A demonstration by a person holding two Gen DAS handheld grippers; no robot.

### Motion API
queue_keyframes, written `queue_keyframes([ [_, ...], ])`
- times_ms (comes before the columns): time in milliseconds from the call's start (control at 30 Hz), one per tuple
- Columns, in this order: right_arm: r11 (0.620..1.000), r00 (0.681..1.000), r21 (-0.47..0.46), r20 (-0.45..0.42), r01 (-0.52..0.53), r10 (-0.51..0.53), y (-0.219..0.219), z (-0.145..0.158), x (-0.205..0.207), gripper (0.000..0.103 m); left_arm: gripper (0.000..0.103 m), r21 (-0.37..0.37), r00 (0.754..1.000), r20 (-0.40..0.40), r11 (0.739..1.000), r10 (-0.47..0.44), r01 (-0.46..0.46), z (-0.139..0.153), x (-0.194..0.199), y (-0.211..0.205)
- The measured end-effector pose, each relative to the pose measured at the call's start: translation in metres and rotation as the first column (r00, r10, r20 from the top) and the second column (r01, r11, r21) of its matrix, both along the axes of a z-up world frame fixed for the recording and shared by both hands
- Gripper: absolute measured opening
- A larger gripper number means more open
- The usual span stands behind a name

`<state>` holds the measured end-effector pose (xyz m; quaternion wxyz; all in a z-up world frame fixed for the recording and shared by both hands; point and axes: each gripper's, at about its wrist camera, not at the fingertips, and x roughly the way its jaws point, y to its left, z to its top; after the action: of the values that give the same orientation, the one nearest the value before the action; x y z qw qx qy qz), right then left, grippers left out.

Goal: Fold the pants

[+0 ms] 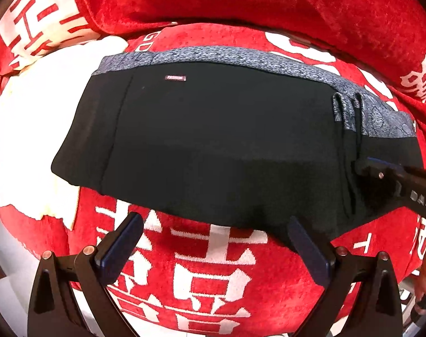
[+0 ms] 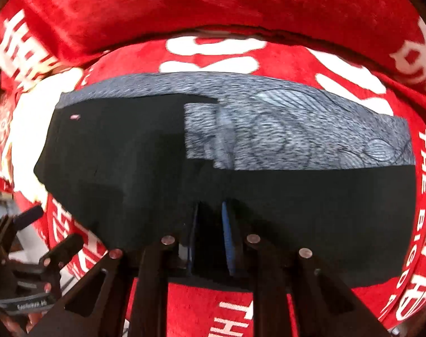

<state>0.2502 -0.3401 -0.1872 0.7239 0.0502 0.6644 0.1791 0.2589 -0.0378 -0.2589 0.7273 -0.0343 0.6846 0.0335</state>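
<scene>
The pants [image 1: 213, 140] are black with a grey-blue patterned band along the far edge and lie folded on the red blanket; they also fill the right wrist view [image 2: 157, 168]. My left gripper [image 1: 215, 247] is open and empty, just short of the pants' near edge. My right gripper [image 2: 210, 236] has its jaws close together, pinching the black cloth at the near edge. It shows in the left wrist view [image 1: 381, 174] at the pants' right end.
A red blanket with white lettering [image 1: 207, 280] covers the surface. A raised red fold [image 1: 241, 0] runs along the back. A white patch [image 1: 30, 129] lies left of the pants. The left gripper shows at the lower left of the right wrist view [image 2: 30, 252].
</scene>
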Motion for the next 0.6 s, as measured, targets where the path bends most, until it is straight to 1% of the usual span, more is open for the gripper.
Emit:
queue_keyframes([
  [33,0.999,1.000,0.032,-0.009,-0.006,0.006,0.002,0.002,-0.002,0.019,0.103,0.003,1.000,0.000,1.000,0.000,0.000,0.001,-0.001,0.001],
  [67,0.999,1.000,0.043,-0.015,-0.013,0.013,0.005,0.003,-0.005,0.019,0.103,0.006,1.000,0.000,1.000,0.000,0.000,0.001,-0.001,0.001],
  [200,0.999,0.999,0.019,0.002,-0.035,0.035,0.009,0.013,-0.019,0.020,0.103,0.019,1.000,0.001,1.000,-0.006,0.006,0.002,-0.004,0.003],
  [267,0.999,0.999,0.019,0.011,-0.044,0.044,0.009,0.019,-0.024,0.028,0.103,0.019,1.000,-0.003,1.000,-0.006,0.006,0.001,-0.005,0.003],
  [300,0.999,0.999,0.012,0.017,-0.049,0.049,0.008,0.023,-0.030,0.040,0.103,0.020,1.000,-0.004,1.000,-0.006,0.006,0.001,-0.005,0.003],
  [333,0.999,0.998,0.005,0.023,-0.052,0.052,0.003,0.027,-0.034,0.055,0.103,0.021,1.000,-0.004,1.000,-0.006,0.006,0.000,-0.005,0.003],
  [400,0.998,0.998,-0.009,0.033,-0.060,0.060,0.002,0.031,-0.038,0.064,0.103,0.020,1.000,-0.002,1.000,-0.006,0.006,0.001,-0.005,0.003],
  [567,0.999,0.999,-0.005,-0.013,-0.047,0.047,-0.004,0.026,-0.050,0.065,0.103,0.011,1.000,0.004,1.000,-0.003,0.003,0.004,-0.006,0.002],
  [600,0.999,0.999,-0.007,-0.019,-0.046,0.045,-0.005,0.025,-0.053,0.066,0.103,0.011,1.000,0.004,1.000,-0.004,0.004,0.004,-0.006,0.002],
])
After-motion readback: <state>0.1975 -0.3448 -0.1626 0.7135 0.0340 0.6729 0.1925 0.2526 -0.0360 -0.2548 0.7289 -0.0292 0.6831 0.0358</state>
